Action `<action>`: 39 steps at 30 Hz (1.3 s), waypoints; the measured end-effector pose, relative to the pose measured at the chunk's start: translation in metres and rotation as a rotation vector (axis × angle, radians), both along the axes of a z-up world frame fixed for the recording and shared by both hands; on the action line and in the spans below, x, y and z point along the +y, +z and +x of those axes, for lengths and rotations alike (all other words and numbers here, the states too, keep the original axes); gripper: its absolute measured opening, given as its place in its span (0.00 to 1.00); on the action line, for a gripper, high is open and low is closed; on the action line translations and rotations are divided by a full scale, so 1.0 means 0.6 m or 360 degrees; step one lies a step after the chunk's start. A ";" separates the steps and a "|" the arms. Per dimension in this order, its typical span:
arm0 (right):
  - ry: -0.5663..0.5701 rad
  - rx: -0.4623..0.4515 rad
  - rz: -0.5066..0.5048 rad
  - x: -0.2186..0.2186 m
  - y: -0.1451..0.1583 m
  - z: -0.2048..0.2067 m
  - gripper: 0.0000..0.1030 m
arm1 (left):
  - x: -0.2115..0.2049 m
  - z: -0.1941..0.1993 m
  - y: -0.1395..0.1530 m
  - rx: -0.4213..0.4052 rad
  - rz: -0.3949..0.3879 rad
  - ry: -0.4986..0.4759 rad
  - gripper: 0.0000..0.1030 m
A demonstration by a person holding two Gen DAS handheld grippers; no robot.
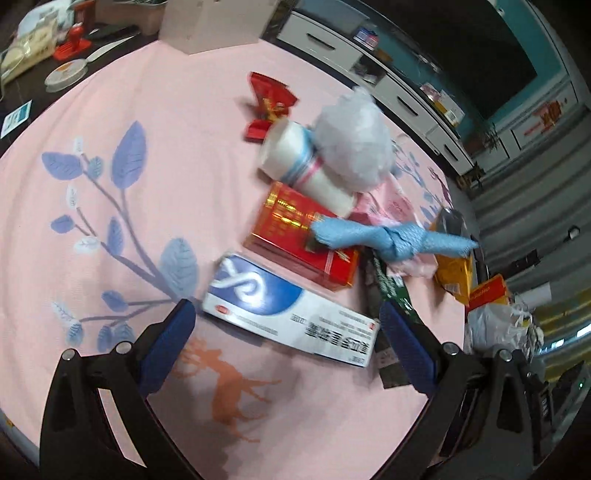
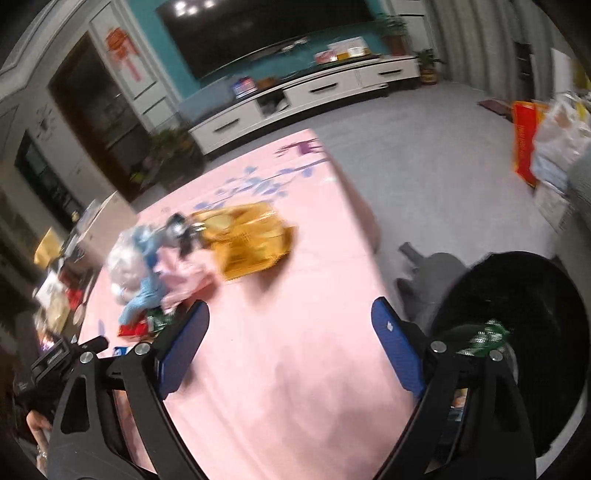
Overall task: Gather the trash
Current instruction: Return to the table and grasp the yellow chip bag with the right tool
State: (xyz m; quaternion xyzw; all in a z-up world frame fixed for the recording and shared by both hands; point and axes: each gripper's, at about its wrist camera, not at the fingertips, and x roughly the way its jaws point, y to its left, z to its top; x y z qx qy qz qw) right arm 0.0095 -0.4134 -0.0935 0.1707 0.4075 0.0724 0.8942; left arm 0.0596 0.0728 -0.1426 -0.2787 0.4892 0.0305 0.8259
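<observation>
My left gripper (image 1: 286,325) is open, its jaws either side of a white-and-blue carton (image 1: 291,314) lying on the pink tablecloth (image 1: 129,221). Behind it lie a red-and-gold box (image 1: 295,236), a white roll (image 1: 306,166), a crumpled clear bag (image 1: 354,140), a knotted blue cloth (image 1: 391,236), a green wrapper (image 1: 391,288) and a red packet (image 1: 271,99). My right gripper (image 2: 290,332) is open and empty above the tablecloth (image 2: 295,387). A yellow bag (image 2: 255,240) and the blurred trash pile (image 2: 147,266) lie beyond it. A black bin (image 2: 517,339) holding a green wrapper (image 2: 484,336) stands to the right.
A pink box (image 1: 214,22), a tape roll (image 1: 66,74) and a red stamp (image 1: 74,44) sit at the table's far end. A plastic bag (image 1: 498,325) and an orange box (image 1: 487,291) lie off the right edge. A TV cabinet (image 2: 306,92) and grey floor (image 2: 443,184) are beyond.
</observation>
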 end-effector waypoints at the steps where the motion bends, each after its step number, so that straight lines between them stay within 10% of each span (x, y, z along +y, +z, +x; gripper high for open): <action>1: 0.0017 0.0006 -0.0003 0.014 0.001 0.006 0.85 | 0.008 0.002 -0.003 0.0003 -0.0008 0.0027 0.97; 15: 0.0104 -0.0147 -0.0327 0.201 0.087 0.142 0.85 | 0.034 0.036 0.011 -0.0107 -0.0056 0.0002 0.97; 20: -0.0025 -0.0169 -0.0727 0.249 0.068 0.207 0.85 | 0.024 0.059 0.007 -0.0100 -0.0040 -0.0021 0.97; 29: -0.0005 -0.0062 -0.0917 0.265 -0.015 0.267 0.84 | 0.008 0.095 -0.005 -0.0065 -0.0033 -0.0040 0.97; 39: 0.0109 0.0086 -0.0725 0.245 -0.057 0.286 0.59 | 0.020 0.100 -0.017 -0.0050 -0.0103 -0.0030 0.97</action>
